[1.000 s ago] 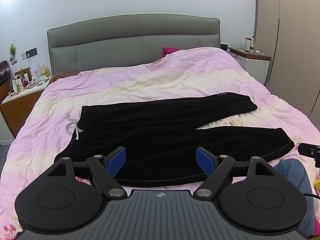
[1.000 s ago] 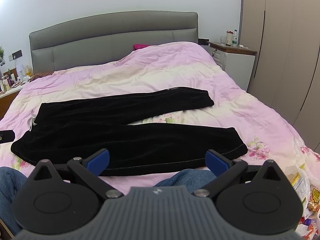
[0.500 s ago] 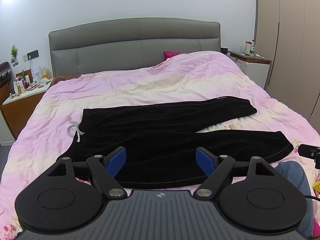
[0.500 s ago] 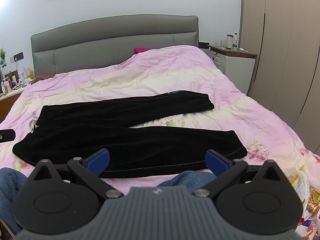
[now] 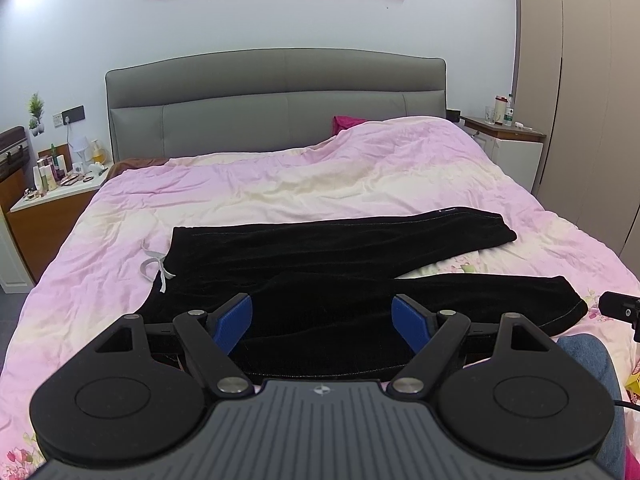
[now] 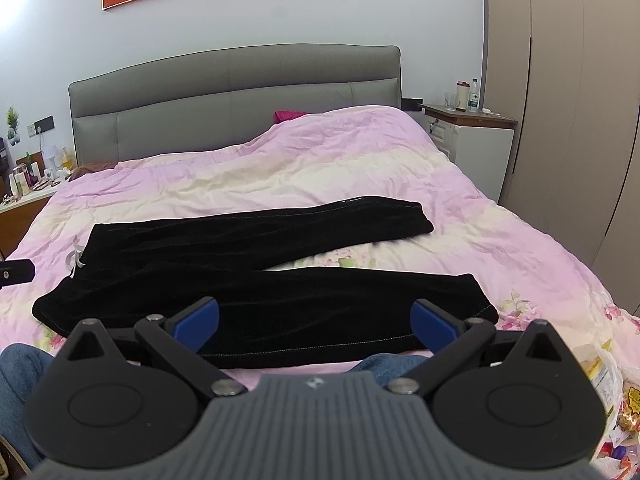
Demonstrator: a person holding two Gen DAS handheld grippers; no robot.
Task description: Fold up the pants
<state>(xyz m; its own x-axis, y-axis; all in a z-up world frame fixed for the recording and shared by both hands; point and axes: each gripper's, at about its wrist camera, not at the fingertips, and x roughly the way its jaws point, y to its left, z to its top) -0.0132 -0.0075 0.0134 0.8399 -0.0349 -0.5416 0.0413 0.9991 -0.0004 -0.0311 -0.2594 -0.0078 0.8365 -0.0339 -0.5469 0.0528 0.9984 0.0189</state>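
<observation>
Black pants lie flat on the pink bed cover, waistband at the left with a grey drawstring, both legs stretching right and spread apart in a V. They also show in the right wrist view. My left gripper is open and empty, held above the near edge of the pants' seat. My right gripper is open and empty, above the near leg. The right gripper's tip shows at the right edge of the left wrist view.
A grey headboard stands at the back. Nightstands with bottles stand at the left and right. A wardrobe fills the right side. The person's jeans-clad knees are at the near bed edge. Snack bags lie at the lower right.
Both grippers have risen and tilted up a little, so the pants sit lower in both views and more wall shows. Both stay open and empty.
</observation>
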